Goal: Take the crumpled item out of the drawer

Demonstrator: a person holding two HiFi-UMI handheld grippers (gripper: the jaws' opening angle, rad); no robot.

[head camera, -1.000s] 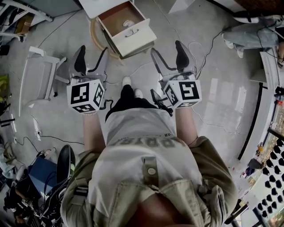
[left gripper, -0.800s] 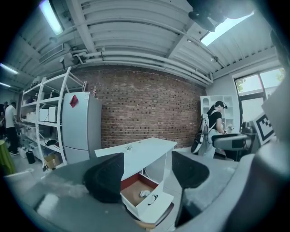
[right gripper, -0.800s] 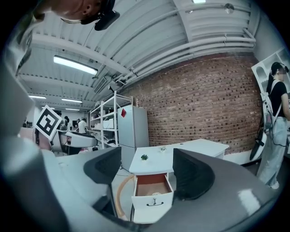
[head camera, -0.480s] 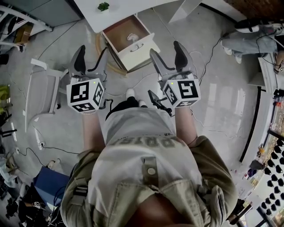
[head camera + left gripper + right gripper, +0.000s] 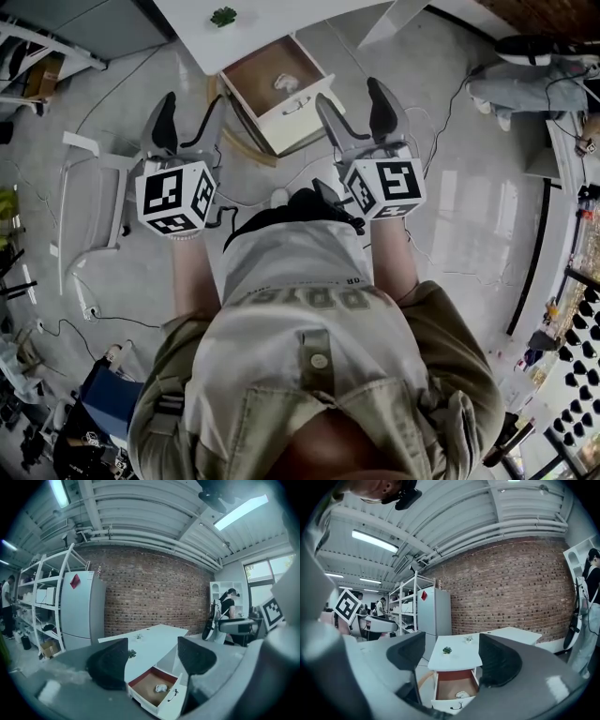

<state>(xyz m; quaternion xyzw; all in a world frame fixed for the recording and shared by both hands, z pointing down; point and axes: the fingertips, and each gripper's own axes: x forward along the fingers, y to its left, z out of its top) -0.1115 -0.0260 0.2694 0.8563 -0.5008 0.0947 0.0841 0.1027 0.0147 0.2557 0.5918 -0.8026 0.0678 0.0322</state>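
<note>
Approach stage: nothing is grasped yet. The drawer (image 5: 298, 111) stands pulled open under the white table (image 5: 253, 33). The crumpled item (image 5: 286, 82), a small pale wad, lies on the drawer's brown floor close behind the front panel w/ the handle. Both grippers are held out in front of the person's torso, side by side & roughly level, jaws pointing fwd at the drawer but well short of it. The left gripper (image 5: 187, 117) has its jaws wide apart w/ nothing between them, and the right gripper (image 5: 354, 103) is likewise wide and empty. In each gripper view the open drawer shows low between the two jaws, so aim is approx. right. Next move, as I judge it: close the gap, tip one gripper down, set its open jaws either side of the wad, then pinch — it looks soft & light, so gently.
</note>
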